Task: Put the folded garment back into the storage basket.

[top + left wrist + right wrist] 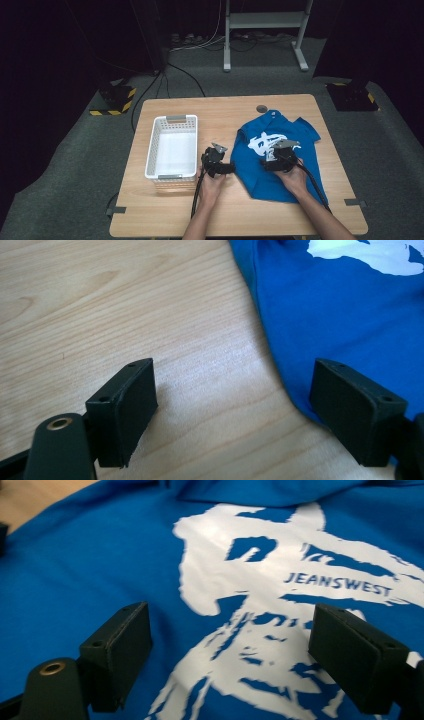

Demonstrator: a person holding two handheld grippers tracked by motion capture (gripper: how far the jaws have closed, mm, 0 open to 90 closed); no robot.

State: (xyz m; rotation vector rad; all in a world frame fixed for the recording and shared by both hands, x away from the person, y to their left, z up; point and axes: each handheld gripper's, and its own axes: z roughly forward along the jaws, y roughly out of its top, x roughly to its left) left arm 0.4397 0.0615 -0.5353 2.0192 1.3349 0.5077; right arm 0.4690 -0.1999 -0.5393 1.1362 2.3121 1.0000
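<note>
A blue T-shirt (280, 155) with a white print lies spread on the right half of the wooden table (225, 215). My left gripper (225, 167) hovers at the shirt's left edge, jaws open; in the left gripper view (235, 415) one jaw is over bare wood and the other over the blue shirt (350, 315) hem. My right gripper (277, 155) is over the middle of the shirt, open; in the right gripper view (230, 655) its jaws straddle the white print (280, 580) that reads JEANSWEST. Nothing is gripped by either.
A white slatted plastic basket (172, 147) stands on the table's left half, close to my left gripper. A small dark round disc (262, 108) sits near the far edge. Dark floor, cables and a metal stand (265, 30) lie beyond the table.
</note>
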